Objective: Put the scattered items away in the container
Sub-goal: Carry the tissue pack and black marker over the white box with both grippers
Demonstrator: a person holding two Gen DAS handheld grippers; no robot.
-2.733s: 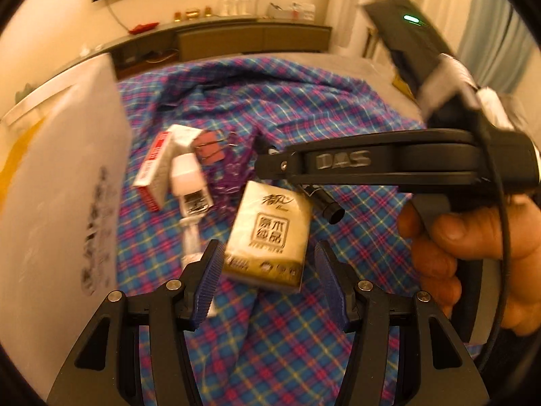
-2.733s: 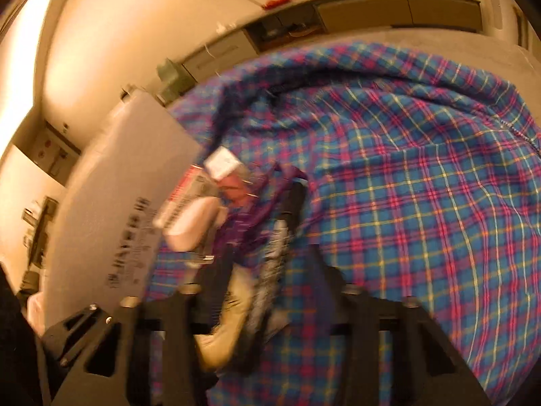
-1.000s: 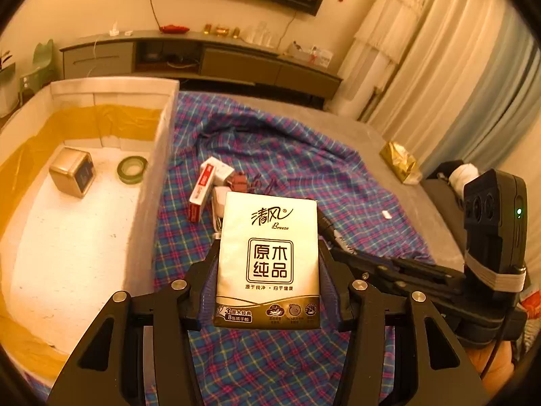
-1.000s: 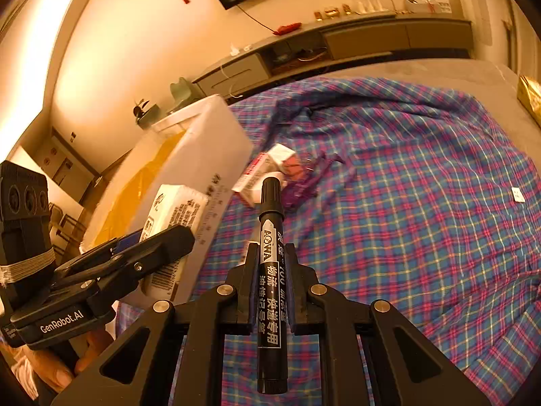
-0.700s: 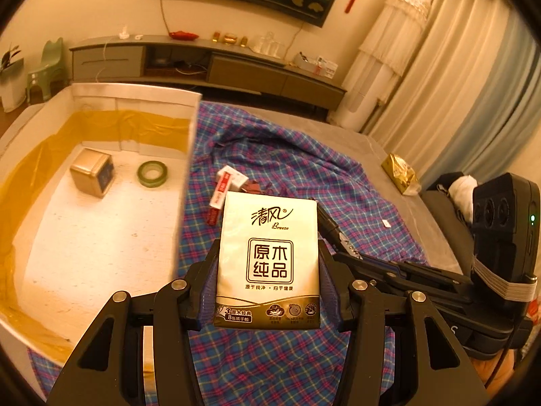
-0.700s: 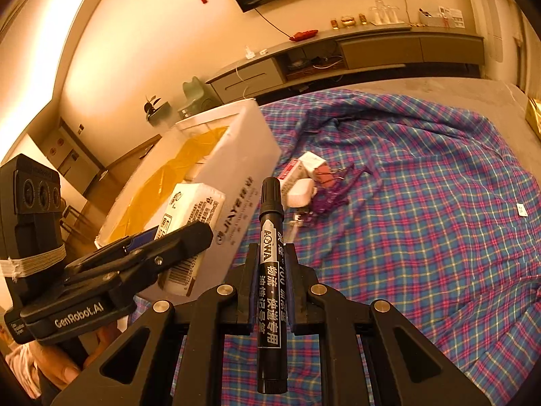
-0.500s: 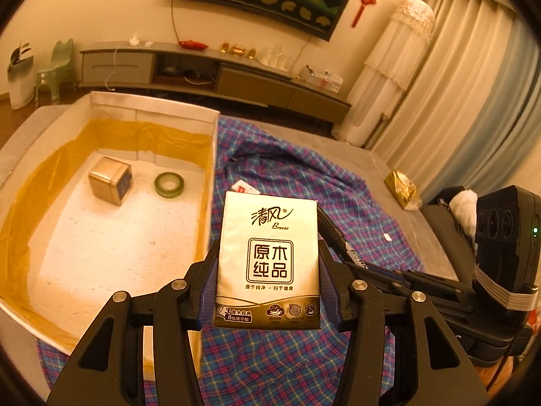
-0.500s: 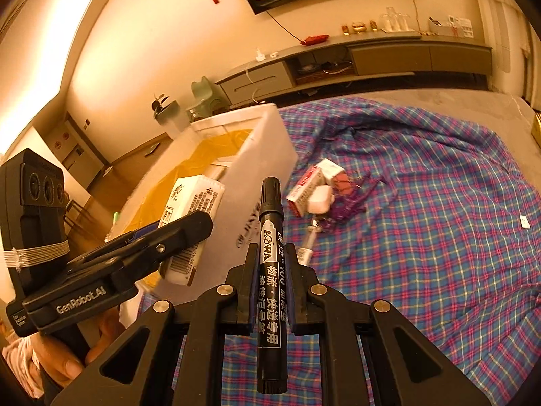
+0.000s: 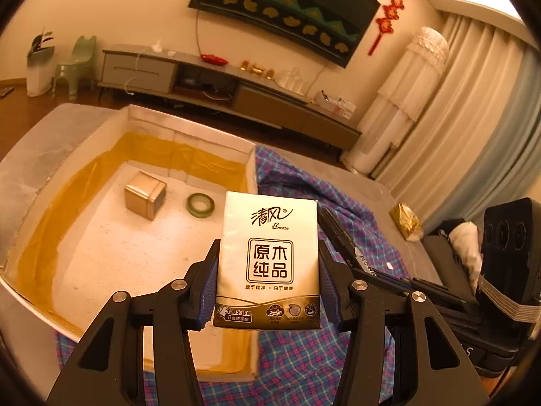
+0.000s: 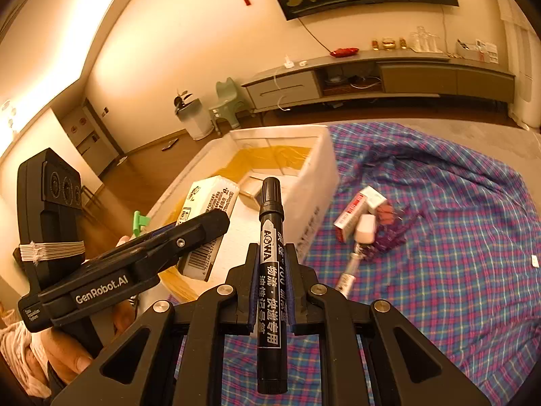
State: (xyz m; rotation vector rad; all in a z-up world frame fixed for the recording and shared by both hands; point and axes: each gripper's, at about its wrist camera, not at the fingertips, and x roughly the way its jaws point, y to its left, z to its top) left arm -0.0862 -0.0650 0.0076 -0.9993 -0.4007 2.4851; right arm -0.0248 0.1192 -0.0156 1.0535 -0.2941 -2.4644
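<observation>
Fingers of the left gripper [image 9: 268,291] clamp a tissue pack [image 9: 268,264] by its two long sides, holding it upright over the near wall of the white foam box [image 9: 252,176]; the right gripper [image 10: 272,291] pinches a black marker [image 10: 272,270] narrowly at mid-barrel, cap pointing ahead toward the same box, both presumably carried for dropping in. Inside lie a small metal tin [image 9: 145,194] and a tape roll [image 9: 200,204], well apart from wide bare floor; a red-and-white carton [image 10: 351,215] and what looks like a purple bag [image 10: 392,233] remain on the plaid cloth [image 10: 456,270].
</observation>
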